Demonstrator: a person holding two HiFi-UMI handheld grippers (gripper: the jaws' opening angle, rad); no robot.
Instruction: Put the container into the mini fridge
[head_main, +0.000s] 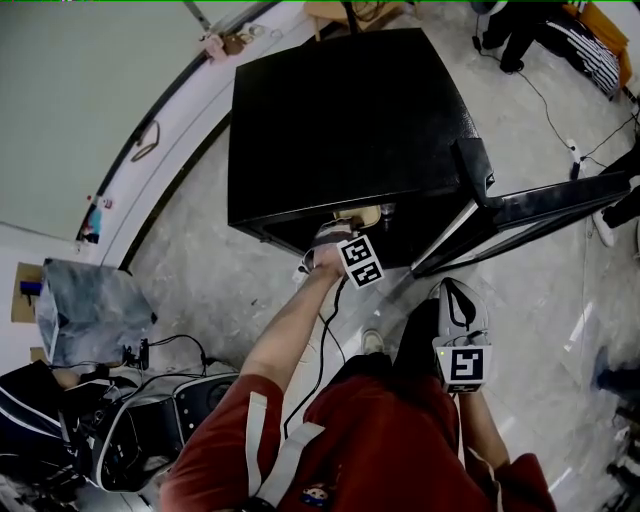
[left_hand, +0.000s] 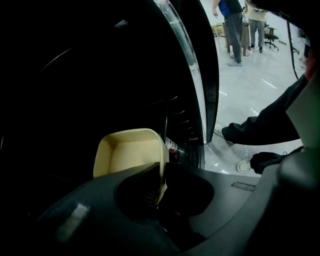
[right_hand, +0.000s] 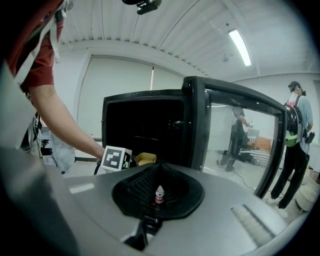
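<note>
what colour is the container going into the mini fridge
Pale cream-yellow. The container shows best in the left gripper view.

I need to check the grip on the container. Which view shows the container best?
The left gripper view: the cream container shows large, its wall pinched in the left gripper. The head view shows only a sliver at the front edge of the fridge; the right gripper view shows a corner behind the left gripper.
</note>
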